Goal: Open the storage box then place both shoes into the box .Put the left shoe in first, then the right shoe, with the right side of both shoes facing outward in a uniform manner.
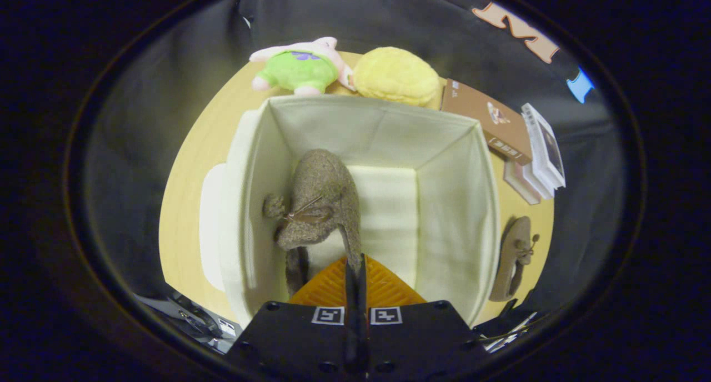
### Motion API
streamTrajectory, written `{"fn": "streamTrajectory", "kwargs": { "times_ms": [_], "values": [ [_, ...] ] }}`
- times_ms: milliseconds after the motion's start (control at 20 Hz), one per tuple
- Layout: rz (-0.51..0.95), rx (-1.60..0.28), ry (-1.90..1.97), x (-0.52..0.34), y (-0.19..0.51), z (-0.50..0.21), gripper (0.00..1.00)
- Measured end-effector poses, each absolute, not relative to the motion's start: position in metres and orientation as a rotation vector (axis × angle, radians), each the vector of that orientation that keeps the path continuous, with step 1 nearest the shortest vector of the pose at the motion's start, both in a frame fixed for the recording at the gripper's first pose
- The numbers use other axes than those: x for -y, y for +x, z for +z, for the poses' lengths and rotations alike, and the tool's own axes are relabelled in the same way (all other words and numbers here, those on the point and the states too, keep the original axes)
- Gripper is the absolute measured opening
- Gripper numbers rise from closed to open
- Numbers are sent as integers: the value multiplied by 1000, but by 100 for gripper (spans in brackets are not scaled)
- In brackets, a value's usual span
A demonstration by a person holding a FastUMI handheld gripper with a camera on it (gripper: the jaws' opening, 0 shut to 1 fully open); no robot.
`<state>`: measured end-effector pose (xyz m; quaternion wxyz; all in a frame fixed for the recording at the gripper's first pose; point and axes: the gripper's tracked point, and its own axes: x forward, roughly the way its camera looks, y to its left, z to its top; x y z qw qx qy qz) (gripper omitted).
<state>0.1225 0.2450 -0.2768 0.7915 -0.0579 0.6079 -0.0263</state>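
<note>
An open cream fabric storage box [455, 204] stands on the wooden table right below and ahead of my gripper [355, 266]. My orange fingers [383, 285] are pressed together on the heel edge of a brown fuzzy shoe [322, 201], which hangs toe-down inside the box against its left wall. Its bow and pompom face left. The second brown shoe [514, 257] lies on the table outside the box, by its right wall. The box lid [210, 226] lies flat against the box's left side.
Beyond the box sit a green and pink plush toy [300, 68] and a yellow plush [395, 75]. A brown book [489, 121] and a stack of white books [541, 154] lie at the far right. The box's right half is free.
</note>
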Motion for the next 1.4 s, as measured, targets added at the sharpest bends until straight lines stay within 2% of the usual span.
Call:
{"fn": "streamTrajectory", "kwargs": {
  "times_ms": [300, 500, 900, 1400],
  "values": [
    [-90, -1296, -13, -235, 118, -304, 4],
    [-66, -1302, -59, -235, 114, -306, 14],
    [-93, -1305, 23, -216, 85, -249, 100],
    [-316, -1234, 26, -92, 59, -165, 100]
  ]
}}
